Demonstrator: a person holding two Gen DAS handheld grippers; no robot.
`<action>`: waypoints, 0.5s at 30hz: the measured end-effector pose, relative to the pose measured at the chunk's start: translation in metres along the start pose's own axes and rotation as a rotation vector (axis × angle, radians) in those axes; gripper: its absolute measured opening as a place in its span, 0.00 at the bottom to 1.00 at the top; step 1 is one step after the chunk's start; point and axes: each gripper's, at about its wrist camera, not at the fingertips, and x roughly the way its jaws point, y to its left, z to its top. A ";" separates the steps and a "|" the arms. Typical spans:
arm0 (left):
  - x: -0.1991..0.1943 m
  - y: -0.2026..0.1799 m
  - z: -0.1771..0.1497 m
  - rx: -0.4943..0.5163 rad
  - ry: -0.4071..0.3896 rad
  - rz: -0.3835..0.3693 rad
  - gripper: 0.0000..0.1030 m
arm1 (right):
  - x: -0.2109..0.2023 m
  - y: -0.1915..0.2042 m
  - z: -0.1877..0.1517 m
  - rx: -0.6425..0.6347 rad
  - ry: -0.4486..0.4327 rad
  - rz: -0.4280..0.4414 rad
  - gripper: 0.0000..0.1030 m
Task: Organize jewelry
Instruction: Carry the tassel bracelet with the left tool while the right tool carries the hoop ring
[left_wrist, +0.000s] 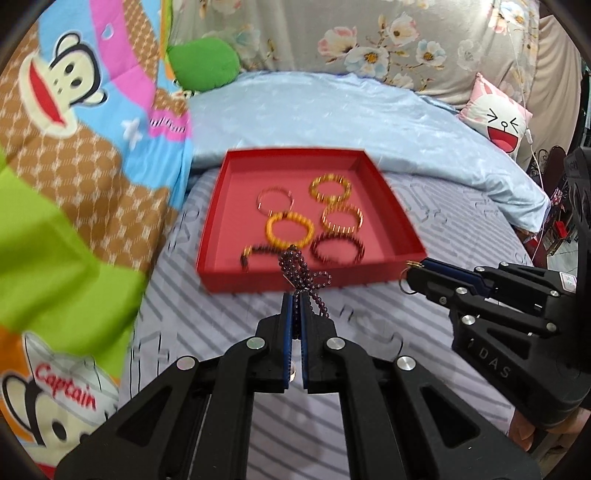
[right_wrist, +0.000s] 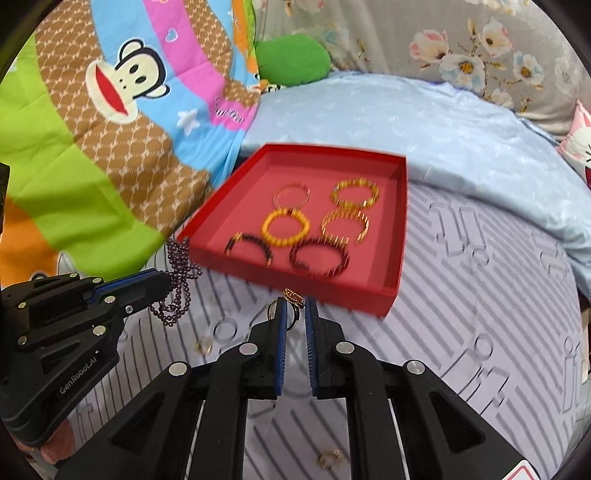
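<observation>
The left gripper (left_wrist: 296, 295) is clenched on a dark purple bead string (left_wrist: 301, 271); its fingers are almost together and the loops of beads hang out in front of the tips. This string is in the air, just near the front wall of the red tray (left_wrist: 255, 282), not yet inside. The right gripper (right_wrist: 294, 304) grasps small gold rings (right_wrist: 293, 296) at its tips. Its fingers have a narrow gap between them, with the rings sitting across the tips, and they are also just in front of the tray's near wall.

Inside the tray six bracelets lie in two rows: a thin pink bracelet (left_wrist: 274, 199) and a gold one (left_wrist: 330, 188) far, an orange one (left_wrist: 290, 229) and a gold beaded one (left_wrist: 341, 218) in the middle, and two dark ones (left_wrist: 337, 250) near. The tray stands on the striped sheet (left_wrist: 369, 332) of a bed. More small rings (right_wrist: 330, 459) are on the sheet near the right gripper, outside the tray.

I judge the step in hand is to carry both pieces to the tray. Most bracelets are already sorted, so the task seems well along. The next move calls for lifting each piece over the near wall and releasing it on a free part of the floor, probably the right side. The hanging loops can catch on the wall or fall on the dark bracelets, so the left gripper should go high enough first.
</observation>
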 end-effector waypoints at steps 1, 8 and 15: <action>0.002 -0.001 0.006 0.003 -0.008 -0.002 0.03 | 0.001 -0.001 0.005 -0.002 -0.007 -0.004 0.09; 0.020 -0.006 0.037 0.029 -0.033 0.003 0.03 | 0.012 -0.013 0.035 0.011 -0.029 -0.005 0.09; 0.048 0.005 0.064 0.023 -0.036 0.022 0.03 | 0.040 -0.022 0.064 0.018 -0.017 0.003 0.09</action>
